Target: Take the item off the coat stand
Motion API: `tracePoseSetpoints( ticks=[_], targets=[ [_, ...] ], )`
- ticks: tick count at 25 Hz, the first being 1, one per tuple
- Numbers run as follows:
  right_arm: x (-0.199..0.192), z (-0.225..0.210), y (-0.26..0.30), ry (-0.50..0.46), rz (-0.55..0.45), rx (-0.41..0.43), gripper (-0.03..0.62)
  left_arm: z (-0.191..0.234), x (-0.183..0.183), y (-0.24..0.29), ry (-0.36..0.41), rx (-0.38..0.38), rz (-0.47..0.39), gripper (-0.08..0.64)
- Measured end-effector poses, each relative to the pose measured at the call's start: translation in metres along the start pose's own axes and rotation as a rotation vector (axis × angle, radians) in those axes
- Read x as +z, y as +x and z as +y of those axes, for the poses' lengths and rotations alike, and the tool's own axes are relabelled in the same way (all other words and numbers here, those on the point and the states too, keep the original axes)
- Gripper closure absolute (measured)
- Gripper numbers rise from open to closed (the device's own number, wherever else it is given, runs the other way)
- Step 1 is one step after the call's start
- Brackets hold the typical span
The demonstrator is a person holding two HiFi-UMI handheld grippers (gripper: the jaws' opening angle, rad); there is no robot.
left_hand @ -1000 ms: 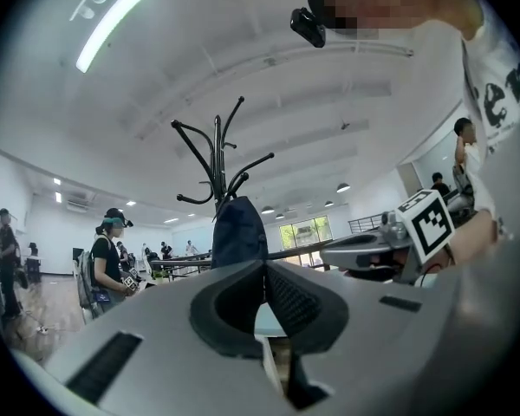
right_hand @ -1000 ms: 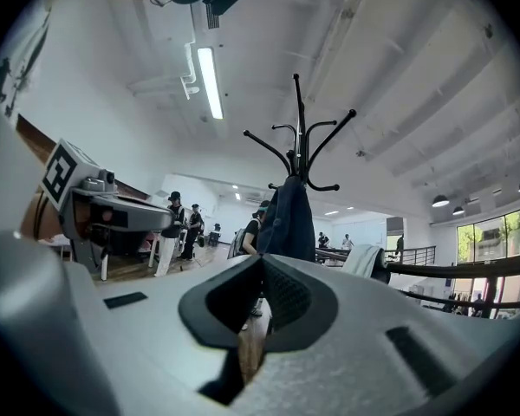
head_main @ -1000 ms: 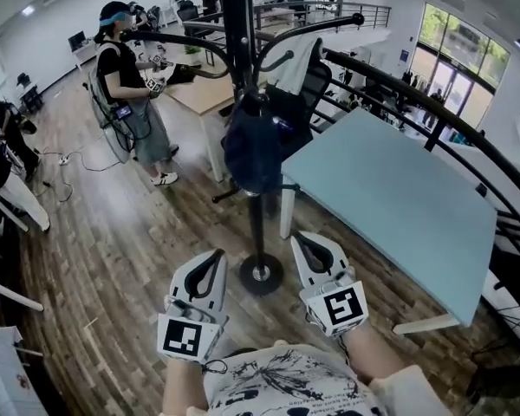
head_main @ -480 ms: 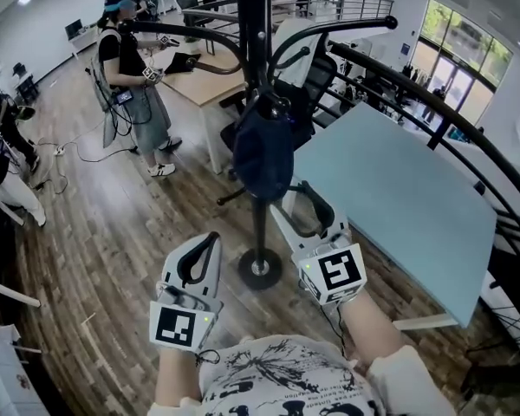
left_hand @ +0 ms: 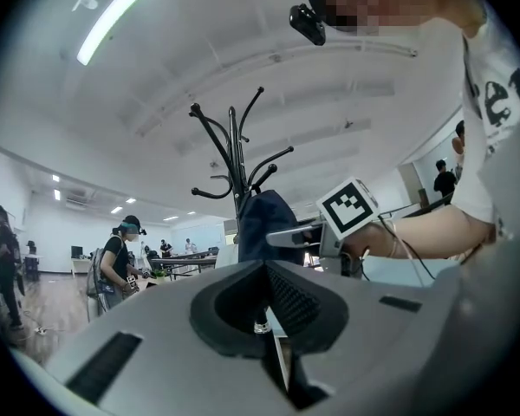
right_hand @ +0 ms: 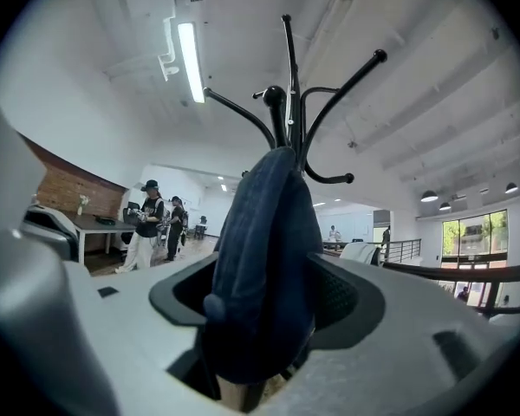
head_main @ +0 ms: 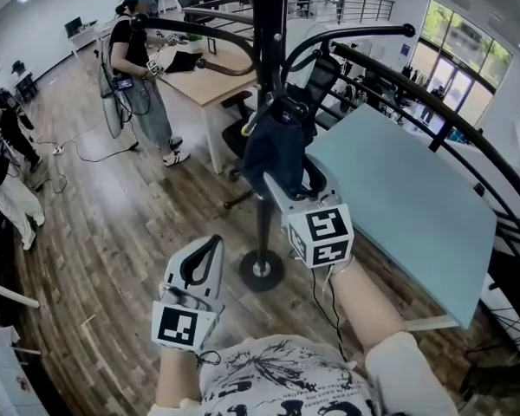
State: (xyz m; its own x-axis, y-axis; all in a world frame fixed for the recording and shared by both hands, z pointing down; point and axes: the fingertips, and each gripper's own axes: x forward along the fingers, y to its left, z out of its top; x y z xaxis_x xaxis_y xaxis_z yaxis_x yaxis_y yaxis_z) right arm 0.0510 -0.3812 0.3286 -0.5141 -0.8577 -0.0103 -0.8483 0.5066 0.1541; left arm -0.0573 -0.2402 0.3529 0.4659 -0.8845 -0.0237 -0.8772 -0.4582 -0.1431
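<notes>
Patience: right gripper (head_main: 288,180), jaws apart round the dark blue cloth bag (head_main: 276,150), should pinch firmly, then lift clear of the black metal coat stand (head_main: 267,24); left gripper (head_main: 210,251) closed, empty.

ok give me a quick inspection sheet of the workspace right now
surface: wooden floor; pale blue table beside the stand.
job's things: dark blue item hangs on the coat stand.
clutter: office chair behind the stand.
grippers: right gripper jaws apart around the item's lower part; left gripper shut, empty, held low.
cables: thin cable along the right forearm; floor cable at left.
surroundings: another person by a desk; black railing at right.
</notes>
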Motion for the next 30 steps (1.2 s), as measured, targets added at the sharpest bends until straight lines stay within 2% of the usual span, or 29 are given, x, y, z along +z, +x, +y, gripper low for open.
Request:
tracePoseSetpoints(
  ticks=[3, 4, 7, 10, 14, 20, 26, 30],
  targets=[
    [-0.001, -0.002, 0.003, 0.013, -0.001, -0.016, 0.331, 0.006, 0.002, 0.001, 0.009, 0.014, -0.023, 0.555],
    [-0.001, -0.004, 0.003, 0.014, 0.000, -0.025, 0.361, 0.007, 0.001, 0.001, 0.006, 0.013, -0.023, 0.555],
    [0.001, -0.009, 0.001, 0.016, -0.004, -0.050, 0.505, 0.009, -0.001, 0.002, -0.004, 0.005, -0.017, 0.555],
    [0.006, -0.012, -0.002, 0.032, -0.014, -0.050, 0.541, 0.012, -0.001, 0.006, -0.008, 0.000, -0.007, 0.555],
    [0.015, -0.014, -0.011, 0.016, -0.036, -0.063, 0.569, 0.008, 0.001, 0.010, -0.009, -0.025, -0.012, 0.555],
    [0.040, -0.017, -0.039, -0.053, -0.106, -0.094, 0.577, 0.003, -0.001, 0.011, -0.006, -0.046, -0.005, 0.555],
    [0.062, -0.015, -0.071, -0.057, -0.154, -0.095, 0.575, 0.004, -0.003, 0.011, -0.018, -0.047, 0.002, 0.555],
    [0.058, -0.015, -0.093, -0.058, -0.153, -0.106, 0.575, -0.003, -0.004, 0.012, -0.022, -0.075, 0.005, 0.555]
  ],
)
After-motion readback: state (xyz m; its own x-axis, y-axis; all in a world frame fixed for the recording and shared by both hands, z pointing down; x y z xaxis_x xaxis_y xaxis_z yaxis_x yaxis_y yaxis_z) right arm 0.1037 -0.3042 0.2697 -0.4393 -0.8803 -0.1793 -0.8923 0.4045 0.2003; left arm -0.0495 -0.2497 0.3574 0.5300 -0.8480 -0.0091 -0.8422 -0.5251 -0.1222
